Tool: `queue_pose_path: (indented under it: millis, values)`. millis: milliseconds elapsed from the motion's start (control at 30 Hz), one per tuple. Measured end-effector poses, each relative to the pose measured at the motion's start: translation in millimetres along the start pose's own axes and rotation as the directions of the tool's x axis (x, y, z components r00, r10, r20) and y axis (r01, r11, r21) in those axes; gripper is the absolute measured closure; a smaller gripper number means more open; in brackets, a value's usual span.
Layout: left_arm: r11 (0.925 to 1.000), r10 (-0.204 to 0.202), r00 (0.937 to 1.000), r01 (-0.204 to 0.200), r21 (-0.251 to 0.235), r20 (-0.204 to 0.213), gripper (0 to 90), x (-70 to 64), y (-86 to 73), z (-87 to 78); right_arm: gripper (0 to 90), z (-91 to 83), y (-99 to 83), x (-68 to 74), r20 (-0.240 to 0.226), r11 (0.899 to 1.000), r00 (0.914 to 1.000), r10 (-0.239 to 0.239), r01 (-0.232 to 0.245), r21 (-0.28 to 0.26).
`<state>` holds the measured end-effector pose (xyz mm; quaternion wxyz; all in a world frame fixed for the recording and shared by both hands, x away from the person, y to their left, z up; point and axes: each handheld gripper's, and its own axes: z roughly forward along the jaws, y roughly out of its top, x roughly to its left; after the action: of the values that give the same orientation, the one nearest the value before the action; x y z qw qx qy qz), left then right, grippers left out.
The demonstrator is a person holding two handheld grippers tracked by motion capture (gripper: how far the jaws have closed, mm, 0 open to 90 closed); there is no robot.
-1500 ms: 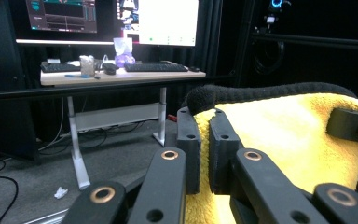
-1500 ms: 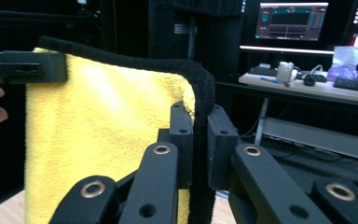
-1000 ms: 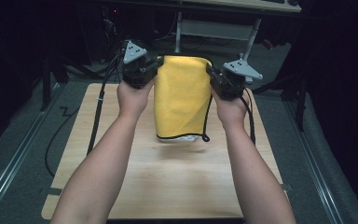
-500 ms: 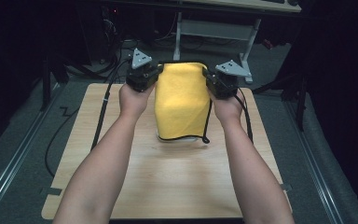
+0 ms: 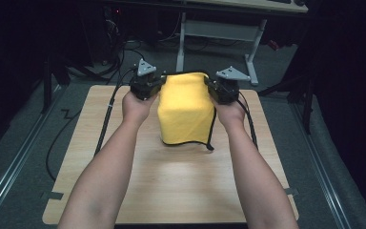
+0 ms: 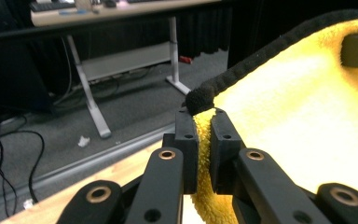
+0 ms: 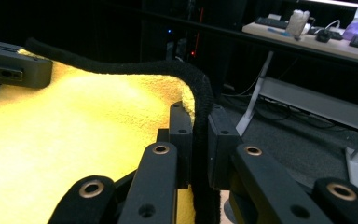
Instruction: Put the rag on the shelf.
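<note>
A yellow towel (image 5: 183,107) with black edging hangs between my two grippers above the wooden table (image 5: 171,181); its lower hem drapes onto the tabletop. My left gripper (image 5: 156,87) is shut on the towel's upper left corner, and the yellow pile (image 6: 307,121) is pinched between its jaws (image 6: 204,140). My right gripper (image 5: 211,87) is shut on the upper right corner, clamping the black edging (image 7: 200,100) of the towel (image 7: 74,140). In each gripper view the other gripper's jaw shows at the towel's far corner.
Cables trail from both grippers over the table's far edge and down its left side (image 5: 106,126). A desk with white metal legs (image 5: 252,52) stands beyond the table. Grey floor with rails runs along both sides.
Both grippers have carried the towel's top edge farther from me and lower, and they now stand wider apart. The hanging towel follows and its hem trails on the table.
</note>
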<state>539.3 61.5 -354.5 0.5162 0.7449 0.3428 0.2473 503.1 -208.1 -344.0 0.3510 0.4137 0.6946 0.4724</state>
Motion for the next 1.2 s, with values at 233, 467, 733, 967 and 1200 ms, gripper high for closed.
queue_pose_path:
  millis: [233, 467, 733, 967, 1200]
  values:
    - [0.9992, -0.017, 0.9994, 0.015, 0.036, 0.030, 83.4, 1.7, -12.4, 10.4, 83.2, 4.3, -13.0, -5.7, -0.019, 0.999, 0.9998, 0.003, -0.002, 0.038]
    - [0.9961, -0.032, 0.9977, 0.027, 0.084, 0.060, 83.1, 3.2, -27.8, 20.5, 83.1, 9.2, -25.9, -9.0, -0.028, 0.997, 0.9996, -0.005, 0.007, 0.081]
    - [0.9881, -0.083, 0.9918, 0.070, 0.137, 0.097, 82.4, 8.4, -46.3, 28.8, 82.5, 15.6, -40.0, -14.1, -0.069, 0.991, 0.9971, 0.032, -0.022, 0.132]
    - [0.9838, -0.085, 0.9895, 0.065, 0.167, 0.117, 82.8, 4.3, -57.0, 34.4, 82.3, 18.2, -53.6, -18.7, -0.080, 0.986, 0.9963, 0.030, -0.016, 0.167]
    - [0.9770, -0.110, 0.9851, 0.083, 0.196, 0.132, 82.8, 1.7, -72.3, 37.7, 82.1, 20.6, -71.1, -19.4, -0.089, 0.979, 0.9939, 0.065, -0.047, 0.197]
